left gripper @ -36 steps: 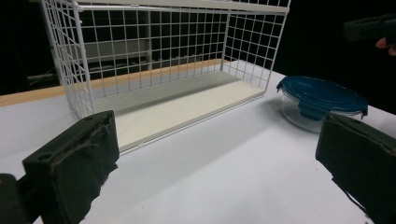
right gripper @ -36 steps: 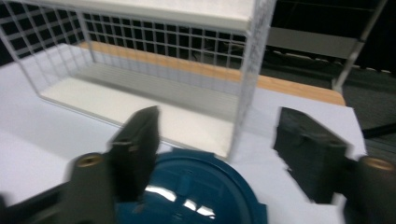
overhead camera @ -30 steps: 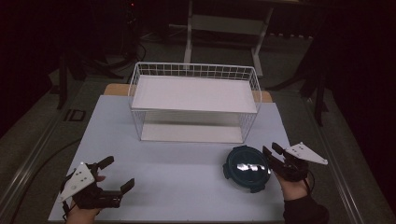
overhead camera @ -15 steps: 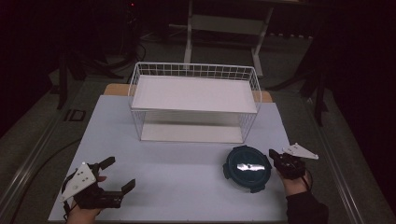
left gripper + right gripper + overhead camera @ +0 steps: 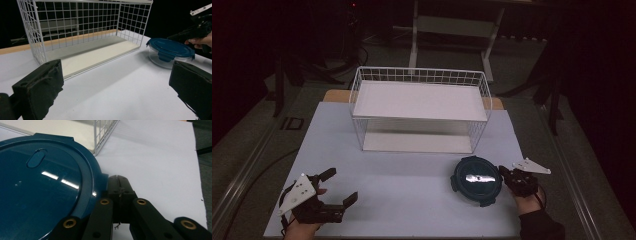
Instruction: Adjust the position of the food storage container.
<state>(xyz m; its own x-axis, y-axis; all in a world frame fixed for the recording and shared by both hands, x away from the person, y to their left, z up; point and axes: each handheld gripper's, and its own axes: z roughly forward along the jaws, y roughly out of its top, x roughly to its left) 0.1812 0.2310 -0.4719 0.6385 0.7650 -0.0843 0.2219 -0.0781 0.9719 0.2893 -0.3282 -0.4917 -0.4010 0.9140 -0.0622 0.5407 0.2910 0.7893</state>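
I have the right tool [image 5: 508, 176] pressed up against the right-hand rim of the lidded container [image 5: 477, 181], which sits on the tabletop [image 5: 412, 175] near its front right corner, just in front of the wire basket [image 5: 420, 109]. In the right gripper view the jaws stand together, tips meeting beside one of the lid's latch tabs [image 5: 103, 183]; I cannot tell whether they pinch the tab or merely touch it, since the contact sits right at the lid's edge. My left tool [image 5: 324, 200] rests near the front left corner, jaws wide apart and holding nothing, well apart from the container. My main worry is that grip on the tab: if I lift or pull from such a thin, one-sided hold, the container will likely tip, swing or slip free, because its weight hangs well off to the side of the contact point. The body looks like clear glass [image 5: 160, 58] in the left gripper view, so a drop onto the tabletop could be costly. If I pull upward, the latch may simply pop open instead and the lid [image 5: 42, 195] could come loose. If I push instead, the container may slide left across the smooth surface or pivot toward the basket's front right corner, which stands close by. With the left tool so far off, nothing steadies the other side.
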